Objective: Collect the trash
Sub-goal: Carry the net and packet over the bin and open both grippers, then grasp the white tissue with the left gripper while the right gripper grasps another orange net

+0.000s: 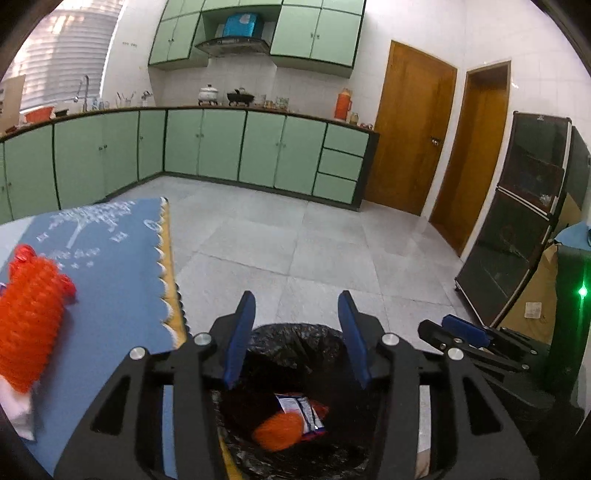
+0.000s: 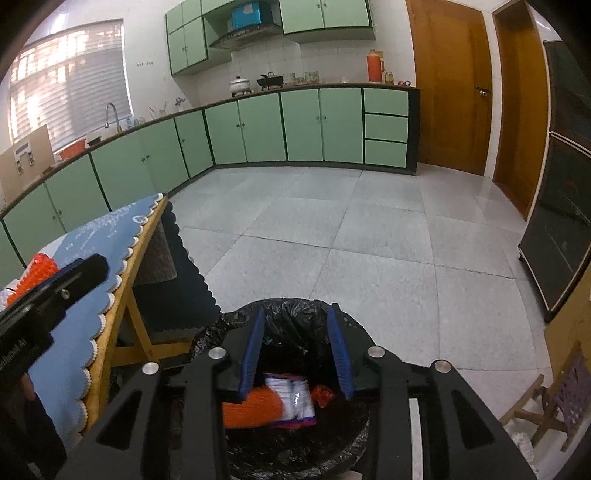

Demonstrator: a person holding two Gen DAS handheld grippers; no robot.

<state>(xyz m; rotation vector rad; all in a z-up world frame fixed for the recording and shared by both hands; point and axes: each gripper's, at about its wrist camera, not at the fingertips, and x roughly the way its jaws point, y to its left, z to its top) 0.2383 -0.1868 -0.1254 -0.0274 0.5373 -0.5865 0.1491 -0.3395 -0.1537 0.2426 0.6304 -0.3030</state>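
My left gripper [image 1: 297,332] and right gripper [image 2: 297,345] hang over the bin [image 1: 295,334] lined with a black bag, each with its fingers spread and nothing between them. Inside the bin lie an orange net [image 1: 280,430] and a white-and-blue wrapper [image 1: 304,411], blurred. Another orange net [image 1: 29,317] rests on the blue-covered worktop [image 1: 118,280] beside the bin

Green base cabinets [image 2: 303,125] line far wall, wall cabinets [image 1: 317,33] above. Orange thermos [image 1: 343,105], white pot [image 2: 240,85], black pan [image 2: 270,81] on tabletop [image 2: 332,85]. Two wooden doors (one [image 1: 410,129] shut). Dark glass cabinet [image 1: 517,221] right. Grey tile floor [image 2: 351,229].
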